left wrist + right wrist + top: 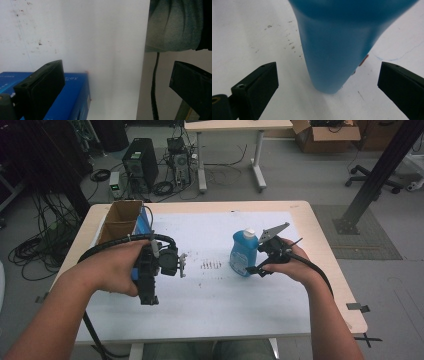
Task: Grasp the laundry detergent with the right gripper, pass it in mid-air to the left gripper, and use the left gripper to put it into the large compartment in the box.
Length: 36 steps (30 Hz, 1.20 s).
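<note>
Both hand-held grippers stand with their jaws spread wide and hold nothing. On the right, the hand-held gripper [255, 269] sits low beside a blue bottle [243, 253] with a white cap, which stands upright on the white sheet [225, 295] covering the counter [325, 270]. In the right gripper view the bottle's [332, 50] base lies between the two black jaws with bare sheet showing on either side, so neither jaw touches it. A grey three-cornered plate [274, 231] rides on top of this gripper.

On the left, the hand-held gripper [182, 265] is held above the sheet, left of the bottle and apart from it, its jaws pointing toward the bottle. The left gripper view shows a blue box [72, 100] partly behind one jaw, lying on the white sheet [100, 50]. In the high view an open cardboard box [120, 220] stands at the counter's far left, with a blue box [144, 224] just beside it. A cluster of dark specks [211, 265] marks the sheet between the two grippers.
</note>
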{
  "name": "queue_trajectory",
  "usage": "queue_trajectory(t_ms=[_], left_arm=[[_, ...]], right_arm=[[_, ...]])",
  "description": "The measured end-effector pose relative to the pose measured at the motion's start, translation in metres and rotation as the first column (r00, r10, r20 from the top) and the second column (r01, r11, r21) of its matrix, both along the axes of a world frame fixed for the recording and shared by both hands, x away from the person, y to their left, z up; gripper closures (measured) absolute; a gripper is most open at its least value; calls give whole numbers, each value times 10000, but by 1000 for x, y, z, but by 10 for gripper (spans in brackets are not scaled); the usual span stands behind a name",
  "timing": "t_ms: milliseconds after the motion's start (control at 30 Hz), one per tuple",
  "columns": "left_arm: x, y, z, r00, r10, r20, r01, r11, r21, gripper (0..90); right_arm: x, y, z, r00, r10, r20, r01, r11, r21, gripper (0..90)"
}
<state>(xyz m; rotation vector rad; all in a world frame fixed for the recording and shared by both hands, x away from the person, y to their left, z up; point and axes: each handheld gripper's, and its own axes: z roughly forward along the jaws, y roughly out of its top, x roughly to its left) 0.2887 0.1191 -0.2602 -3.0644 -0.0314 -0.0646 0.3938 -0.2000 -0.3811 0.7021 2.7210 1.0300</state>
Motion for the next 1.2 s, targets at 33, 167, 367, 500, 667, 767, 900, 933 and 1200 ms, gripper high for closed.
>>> queue_trajectory(t_ms=[33,167,367,500,667,767,900,933,1200], left_arm=[[0,0,0,10000,-9,2,9,10000,14,4],[-1,2,1,10000,25,31,-25,10000,-19,4],[-2,3,0,10000,52,33,-52,10000,-39,4],[-3,3,0,10000,-6,52,6,10000,-31,4],[-3,2,0,10000,-36,52,36,10000,-32,4],[-4,2,1,10000,-33,79,33,10000,-30,4],[-5,3,0,10000,-11,32,11,10000,-24,4],[-5,3,0,10000,-2,19,2,10000,-64,4],[-6,2,-2,10000,-68,13,68,10000,-20,4]], right_arm=[[0,0,0,10000,-55,15,55,9999,102,32],[0,1,0,9996,-217,169,211,9991,367,31],[0,3,-2,9984,-423,376,395,9966,718,29],[-1,5,-5,9973,-578,463,536,9947,883,28],[-2,8,-8,9951,-771,621,704,9922,1030,27],[-2,9,-9,9943,-854,641,779,9908,1107,28],[-4,12,-11,9917,-995,817,879,9869,1350,24],[-4,12,-11,9916,-1014,798,897,9862,1392,25],[-4,13,-18,9891,-1197,854,1035,9792,1744,23]])
